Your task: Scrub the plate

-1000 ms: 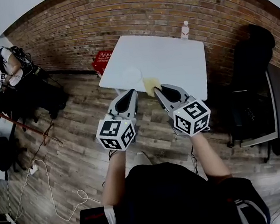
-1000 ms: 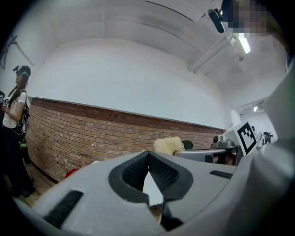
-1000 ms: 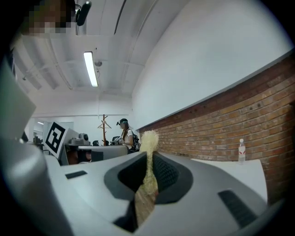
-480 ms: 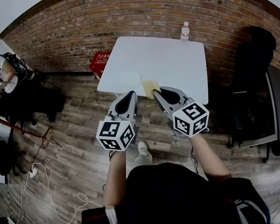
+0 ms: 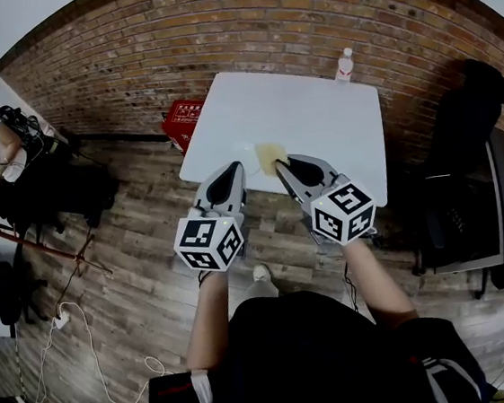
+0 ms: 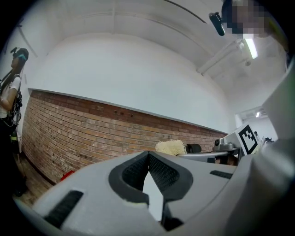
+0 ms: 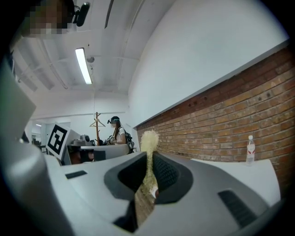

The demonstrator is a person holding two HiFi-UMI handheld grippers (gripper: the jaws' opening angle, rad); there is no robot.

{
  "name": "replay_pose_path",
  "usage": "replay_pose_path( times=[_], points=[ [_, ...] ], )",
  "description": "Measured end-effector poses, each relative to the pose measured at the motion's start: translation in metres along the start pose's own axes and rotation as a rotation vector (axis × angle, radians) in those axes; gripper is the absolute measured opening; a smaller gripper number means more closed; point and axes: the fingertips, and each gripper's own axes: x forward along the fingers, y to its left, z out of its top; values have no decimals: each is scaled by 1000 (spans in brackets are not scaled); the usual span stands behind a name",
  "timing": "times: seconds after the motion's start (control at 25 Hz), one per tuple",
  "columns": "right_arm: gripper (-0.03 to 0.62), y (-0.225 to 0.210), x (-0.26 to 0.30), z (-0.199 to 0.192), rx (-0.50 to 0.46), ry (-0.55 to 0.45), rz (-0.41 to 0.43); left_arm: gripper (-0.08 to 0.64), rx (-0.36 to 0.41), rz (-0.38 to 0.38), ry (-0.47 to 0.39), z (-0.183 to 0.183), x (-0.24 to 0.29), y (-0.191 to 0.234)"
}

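Grey left claw (image 5: pixel 233 166) and right claw (image 5: pixel 280 162) carry black-and-white cubes (image 5: pixel 209 242).

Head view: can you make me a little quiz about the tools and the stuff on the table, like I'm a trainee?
1. True or false: the left tool is shut with nothing in it.
2. Which one holds the yellow scrubber? A: the left tool. B: the right tool.
3. Fill in: the bottle stands at the table's far ___ corner.

Key: 1 true; 2 B; 3 right.
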Motion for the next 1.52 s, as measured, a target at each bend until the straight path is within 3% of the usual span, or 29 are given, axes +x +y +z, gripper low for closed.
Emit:
replay_pose_path(
  times=[0.32,0.72,1.08,1.52],
  points=[
    [44,-18,61,11,5,15,-23,18,-43,-15,-24,16,29,59],
    [43,-46,124,14,13,36,-91,18,-58,-62,15,15,65,125],
    [44,-54,168,-5,26,72,-126,18,-111,-95,57,-6,83,174],
    [44,-80,195,-26,78,111,-181,18,-152,-146,162,-53,105,194]
  ],
)
